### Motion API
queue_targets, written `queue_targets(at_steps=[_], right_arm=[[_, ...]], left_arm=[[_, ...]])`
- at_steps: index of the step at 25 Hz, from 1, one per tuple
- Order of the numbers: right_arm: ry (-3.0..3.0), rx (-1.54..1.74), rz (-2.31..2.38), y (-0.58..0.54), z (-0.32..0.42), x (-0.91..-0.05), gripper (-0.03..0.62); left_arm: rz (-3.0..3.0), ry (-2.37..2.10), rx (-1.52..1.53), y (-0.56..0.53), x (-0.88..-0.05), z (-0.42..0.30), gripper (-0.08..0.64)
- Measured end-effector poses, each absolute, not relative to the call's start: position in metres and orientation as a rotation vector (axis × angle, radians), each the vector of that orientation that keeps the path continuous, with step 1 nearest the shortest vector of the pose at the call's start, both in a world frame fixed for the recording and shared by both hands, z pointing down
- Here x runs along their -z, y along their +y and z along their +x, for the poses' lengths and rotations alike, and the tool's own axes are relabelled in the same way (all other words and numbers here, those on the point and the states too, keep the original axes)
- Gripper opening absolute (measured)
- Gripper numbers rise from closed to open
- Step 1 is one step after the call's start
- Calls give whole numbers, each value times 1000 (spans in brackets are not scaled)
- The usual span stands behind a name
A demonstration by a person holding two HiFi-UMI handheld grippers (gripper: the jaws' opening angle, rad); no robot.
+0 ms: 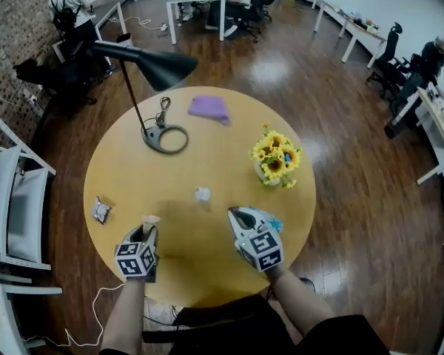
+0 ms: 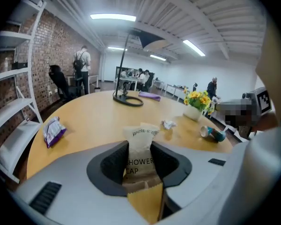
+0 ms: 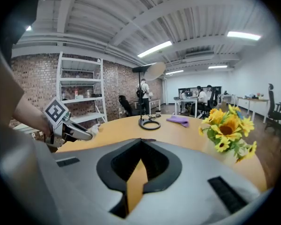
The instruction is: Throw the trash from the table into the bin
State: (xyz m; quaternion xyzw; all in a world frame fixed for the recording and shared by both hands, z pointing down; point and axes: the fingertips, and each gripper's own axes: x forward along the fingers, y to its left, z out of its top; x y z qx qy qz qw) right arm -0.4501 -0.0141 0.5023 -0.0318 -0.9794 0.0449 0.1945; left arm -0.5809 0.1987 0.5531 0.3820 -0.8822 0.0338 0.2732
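Note:
My left gripper (image 1: 149,228) (image 2: 139,146) is shut on a small white and tan paper packet (image 1: 151,219) (image 2: 140,135) printed "shower cap", held just above the round wooden table (image 1: 207,272). My right gripper (image 1: 237,214) (image 3: 140,142) is shut with nothing between its jaws. A teal can (image 1: 274,224) (image 2: 213,133) lies on its side right beside it. A crumpled white paper (image 1: 202,194) (image 2: 168,124) lies mid-table. At the table's left edge is a purple snack wrapper (image 1: 101,210) (image 2: 51,130). No bin is in view.
A black desk lamp (image 1: 155,65) with a ring base (image 1: 165,139), a purple cloth (image 1: 209,109) and a vase of sunflowers (image 1: 275,157) (image 3: 229,130) stand on the table's far half. White chairs (image 1: 15,198) are at the left. People sit at desks further back.

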Motion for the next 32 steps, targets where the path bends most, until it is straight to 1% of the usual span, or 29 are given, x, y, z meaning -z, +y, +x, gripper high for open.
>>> queue_targets(at_steps=[5, 8, 13, 18, 23, 32], right_arm=[[-2829, -134, 85, -16, -421, -467, 0], [-2880, -117, 197, -23, -391, -448, 0], [-2871, -99, 485, -47, -304, -433, 0], [-2817, -81, 744, -68, -233, -418, 0], [-2826, -103, 987, -100, -148, -401, 0], [-2740, -82, 1276, -173, 27, -400, 0]], left_arm=[[1307, -2466, 11, 171, -472, -572, 133], [1535, -2512, 78, 151, -429, -549, 133], [1811, -2433, 228, 113, -394, -488, 133], [2089, -2241, 261, 65, -373, -437, 133], [2265, -2096, 298, 3, -352, -368, 133], [2478, -1880, 361, -102, -341, -203, 133]])
